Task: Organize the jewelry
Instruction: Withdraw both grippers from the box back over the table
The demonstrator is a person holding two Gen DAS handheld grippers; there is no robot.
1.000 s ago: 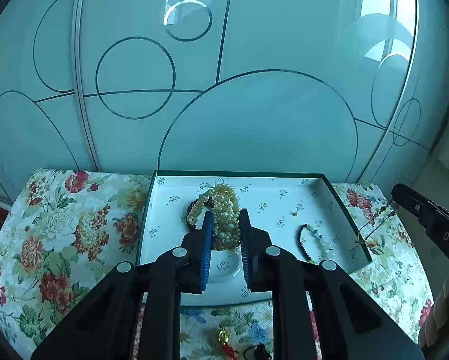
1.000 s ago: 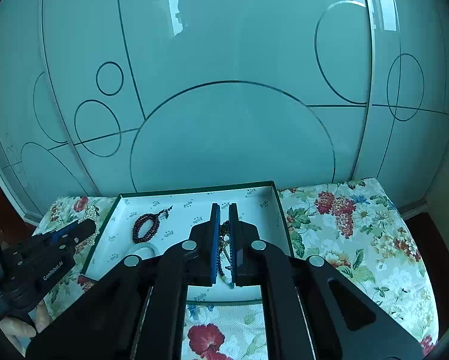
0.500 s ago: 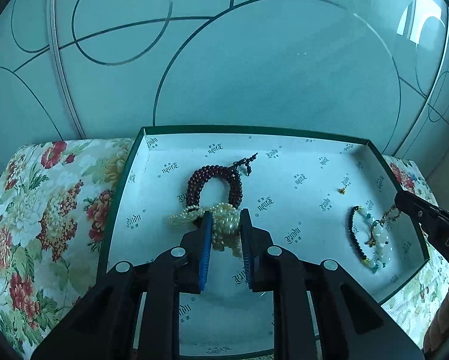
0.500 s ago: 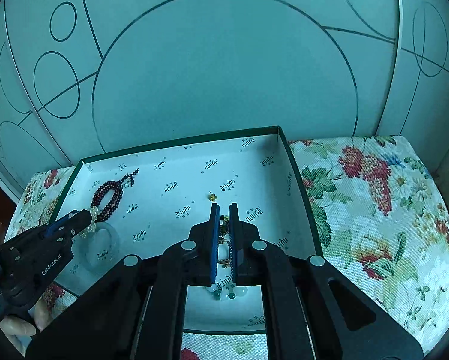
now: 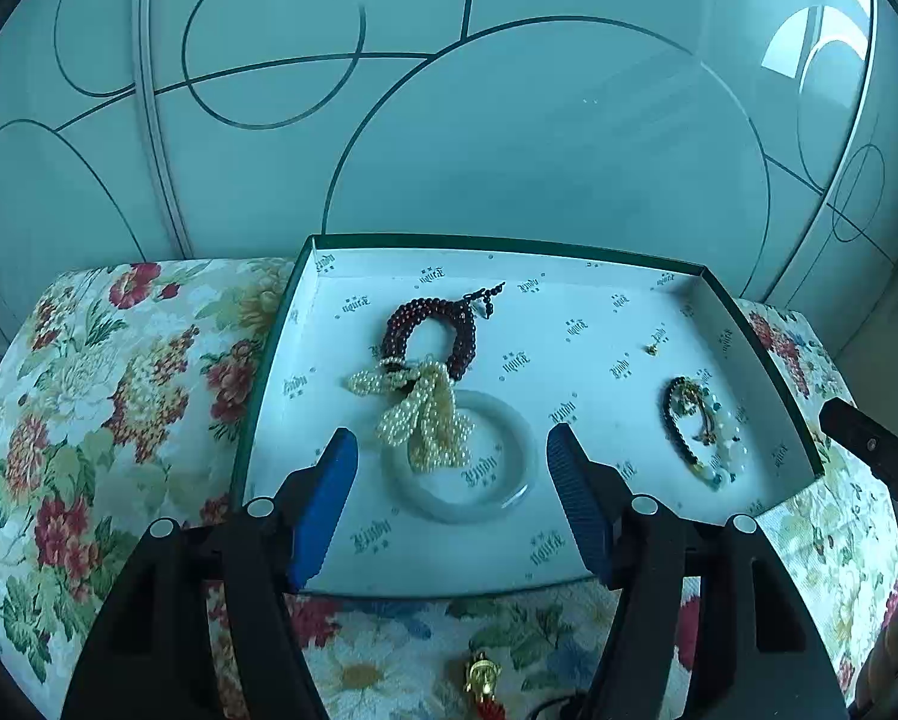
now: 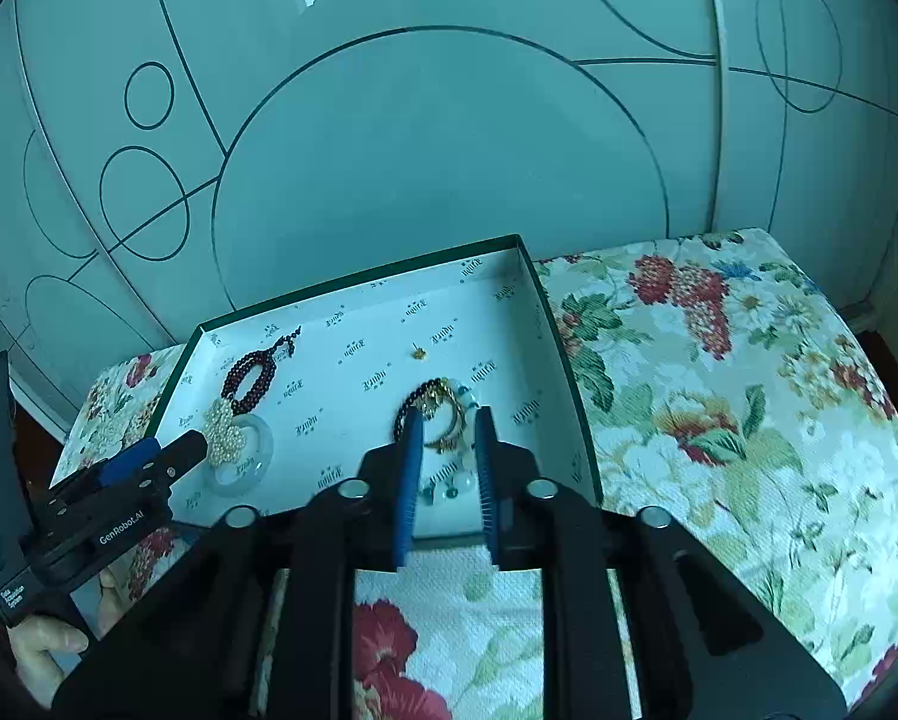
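Note:
A green-rimmed white box (image 5: 766, 360) (image 6: 559, 336) sits on a floral cushion. In it lie a dark red bead bracelet (image 5: 431, 324) (image 6: 248, 375), a cream pearl strand (image 5: 428, 414) (image 6: 224, 426) draped over a pale jade bangle (image 5: 466, 510) (image 6: 251, 468), a small gold stud (image 5: 651, 349) (image 6: 416, 352), and a tangle of dark, gold and white-green bracelets (image 5: 697, 426) (image 6: 443, 414). My left gripper (image 5: 451, 450) is open and empty just above the pearls and bangle. My right gripper (image 6: 447, 420) is open over the tangle, touching nothing that I can see.
A gold pendant with a red tassel (image 5: 483, 681) lies on the floral cushion (image 5: 119, 396) in front of the box. A frosted glass wall with circle lines (image 5: 508, 120) stands right behind the box. The cushion's right half (image 6: 748, 390) carries nothing.
My left gripper has opened and let the pearl strand drop onto the bangle. My right gripper has opened and released the gold chain onto the bracelets at the box's right. Both grippers have pulled back slightly.

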